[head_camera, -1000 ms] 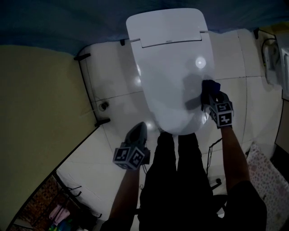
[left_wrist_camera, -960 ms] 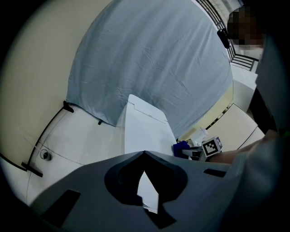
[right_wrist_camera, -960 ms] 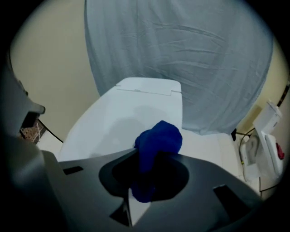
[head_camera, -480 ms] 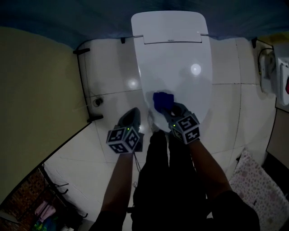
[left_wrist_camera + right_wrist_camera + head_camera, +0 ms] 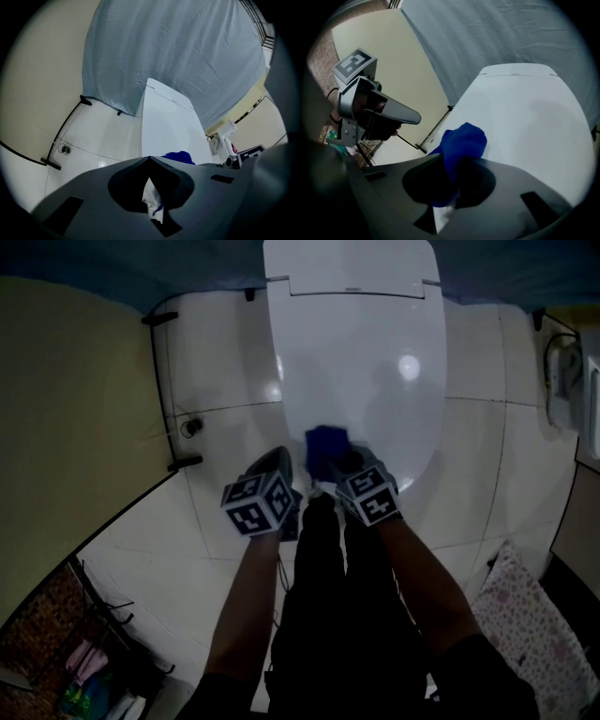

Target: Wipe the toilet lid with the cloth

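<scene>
The white toilet lid point(image 5: 361, 352) lies closed and fills the upper middle of the head view. My right gripper point(image 5: 330, 457) is shut on the blue cloth point(image 5: 325, 441) and presses it onto the lid's near left rim. In the right gripper view the cloth point(image 5: 461, 143) bulges out between the jaws of the right gripper point(image 5: 454, 161), with the lid point(image 5: 529, 117) stretching away beyond. My left gripper point(image 5: 277, 463) hovers just left of the toilet's front, shut with nothing in it. In its own view the left gripper point(image 5: 150, 158) points along the lid point(image 5: 168, 119), the cloth point(image 5: 179, 156) peeking over it.
White floor tiles point(image 5: 225, 362) surround the toilet. A round drain point(image 5: 191, 427) and a black rail point(image 5: 155, 362) lie to the left by a beige wall point(image 5: 66, 409). A floral mat point(image 5: 525, 615) lies at the lower right. The person's dark legs point(image 5: 347, 615) stand before the bowl.
My right gripper has carried the cloth from the lid's right edge across the front to its near left rim. The left gripper has stayed near the toilet's front left.
</scene>
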